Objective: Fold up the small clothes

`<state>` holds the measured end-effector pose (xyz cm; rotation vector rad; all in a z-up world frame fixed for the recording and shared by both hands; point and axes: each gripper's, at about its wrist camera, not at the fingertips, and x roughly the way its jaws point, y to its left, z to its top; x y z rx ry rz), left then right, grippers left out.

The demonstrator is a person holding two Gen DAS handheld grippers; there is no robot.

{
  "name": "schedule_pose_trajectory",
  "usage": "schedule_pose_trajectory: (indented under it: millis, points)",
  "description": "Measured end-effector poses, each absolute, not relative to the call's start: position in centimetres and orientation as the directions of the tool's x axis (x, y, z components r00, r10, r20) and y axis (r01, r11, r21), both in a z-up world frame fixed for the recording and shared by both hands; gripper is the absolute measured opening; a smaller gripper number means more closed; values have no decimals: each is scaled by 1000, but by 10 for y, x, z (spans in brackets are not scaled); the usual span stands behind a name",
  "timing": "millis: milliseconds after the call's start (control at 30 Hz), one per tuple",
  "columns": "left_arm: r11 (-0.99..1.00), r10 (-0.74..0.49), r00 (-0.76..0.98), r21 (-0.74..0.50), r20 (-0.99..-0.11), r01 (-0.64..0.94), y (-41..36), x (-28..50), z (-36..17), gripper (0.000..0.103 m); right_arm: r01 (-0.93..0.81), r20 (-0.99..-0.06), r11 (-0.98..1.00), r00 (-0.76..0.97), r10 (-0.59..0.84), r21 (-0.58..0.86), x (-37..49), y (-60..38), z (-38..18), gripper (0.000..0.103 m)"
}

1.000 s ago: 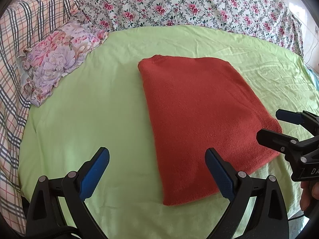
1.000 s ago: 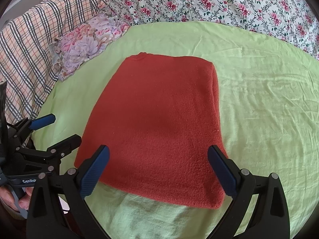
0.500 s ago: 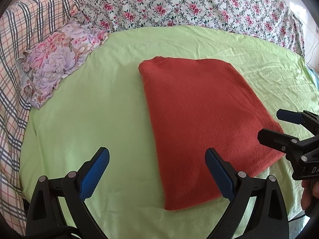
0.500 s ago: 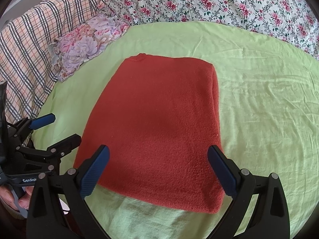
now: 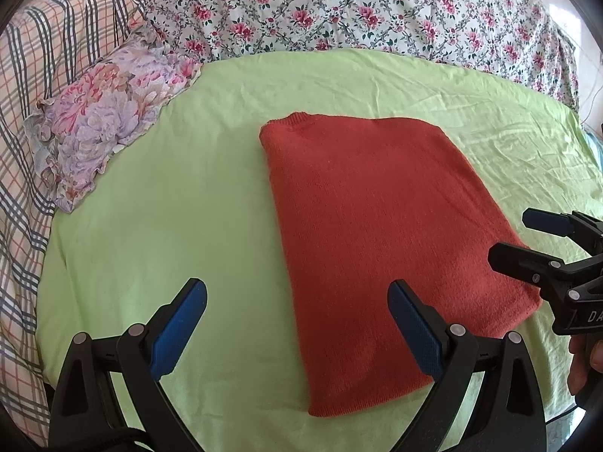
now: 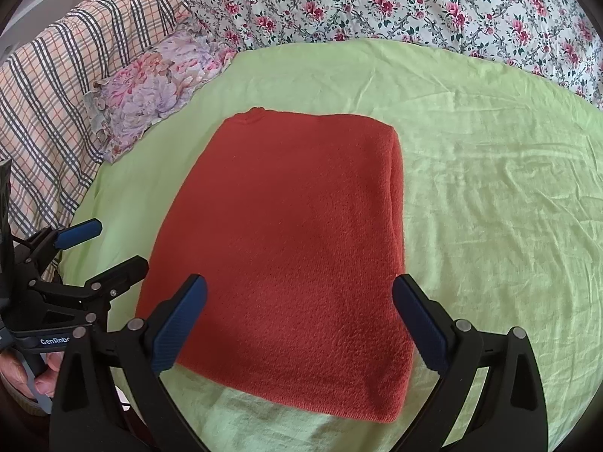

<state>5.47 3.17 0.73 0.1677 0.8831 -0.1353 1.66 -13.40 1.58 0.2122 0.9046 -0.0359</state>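
On the light green bedsheet (image 5: 181, 203) we see the rust-red knitted garment (image 5: 377, 233), folded into a neat rectangle and lying flat, its ribbed neck edge at the far corner toward the bedding. Our left gripper (image 5: 297, 324) stands wide apart over the near edge of the sheet, one blue-padded finger above bare green cloth and the other above the garment's near left part, holding nothing. Our right gripper (image 6: 299, 320) is likewise spread wide and empty, its two blue pads framing the garment's near end from above; whether they touch the knit we cannot tell. In the right wrist view the left tool's black frame carries white lettering that reads "GenRobo", cut off by the finger in front; in the left wrist view the right tool shows only "DA" at the frame's edge. A person's fingers grip each handle at the picture borders. Beyond the garment lie a small lilac and pink flowered pillow with a frilled edge (image 5: 109, 120), a plaid beige quilt (image 5: 34, 86) and a white bedcover printed with pink roses (image 5: 358, 7).
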Motion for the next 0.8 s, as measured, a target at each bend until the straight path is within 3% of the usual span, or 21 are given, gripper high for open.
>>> schedule_pose_trajectory:
  millis: [800]
  points:
    - [981,-52,615,75,-787,179,36,61,5,97,135,-796,974,602,67,184,31,-142,5,99]
